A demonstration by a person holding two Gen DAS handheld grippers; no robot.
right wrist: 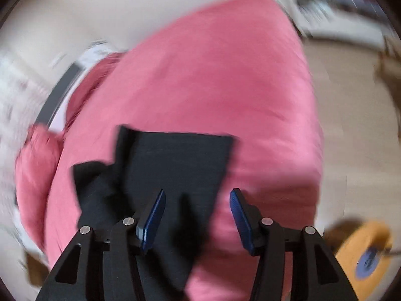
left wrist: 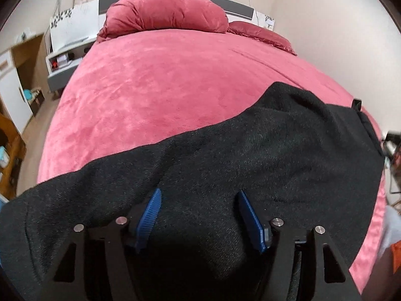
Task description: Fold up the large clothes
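Note:
A large black fleece garment (left wrist: pixel 250 155) lies spread over the near part of a pink bed (left wrist: pixel 163 87). My left gripper (left wrist: pixel 199 197) hangs just above the cloth, open, its blue pads apart with nothing pinched between them. In the blurred right wrist view the same black garment (right wrist: pixel 175 160) shows a straight folded edge and a bunched part at its left. My right gripper (right wrist: pixel 198 195) is open above the garment's near end, with no cloth between its blue pads (right wrist: pixel 153 220).
Pink pillows (left wrist: pixel 165 12) lie at the bed's head by a curtain. A white nightstand (left wrist: pixel 65 57) and an open wardrobe (left wrist: pixel 27 75) stand left of the bed. A person's sleeve (left wrist: pixel 391 228) shows at the right edge. An orange round object (right wrist: pixel 363 248) rests on the floor.

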